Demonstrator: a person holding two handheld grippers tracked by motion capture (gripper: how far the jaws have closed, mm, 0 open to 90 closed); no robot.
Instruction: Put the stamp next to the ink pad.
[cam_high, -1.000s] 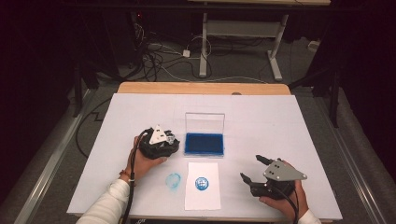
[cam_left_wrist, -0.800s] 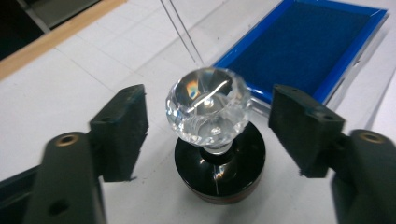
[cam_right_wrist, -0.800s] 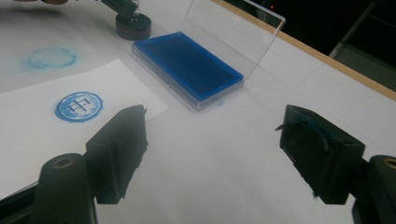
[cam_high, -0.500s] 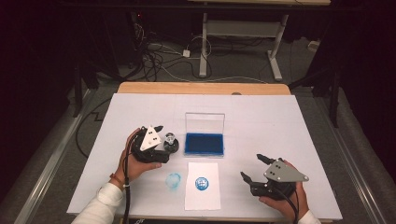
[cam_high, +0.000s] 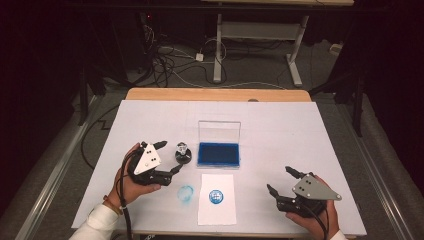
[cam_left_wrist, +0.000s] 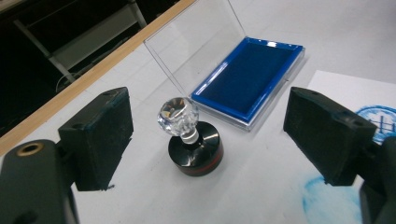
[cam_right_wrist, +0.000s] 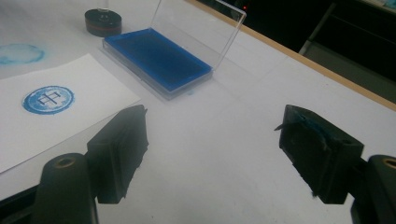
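The left gripper (cam_high: 167, 157) has just been opening its jaws; they stand wide, with nothing pressed between them. The stamp (cam_left_wrist: 192, 139) stands upright on the table (cam_high: 280, 125) just ahead of them, beside the open blue ink pad (cam_high: 218, 154). The right gripper (cam_high: 282, 181) is also wide and holds nothing, near the stamped paper (cam_high: 216, 212).

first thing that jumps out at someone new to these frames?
Probably the open blue ink pad at the table's middle, its clear lid standing up behind it. Next, the stamp with its crystal-like knob, standing upright just left of the pad, free between the jaws of the left gripper, which have just been opening. Then the round blue print on the white paper near the front edge, with a blue smudge on the table beside it.
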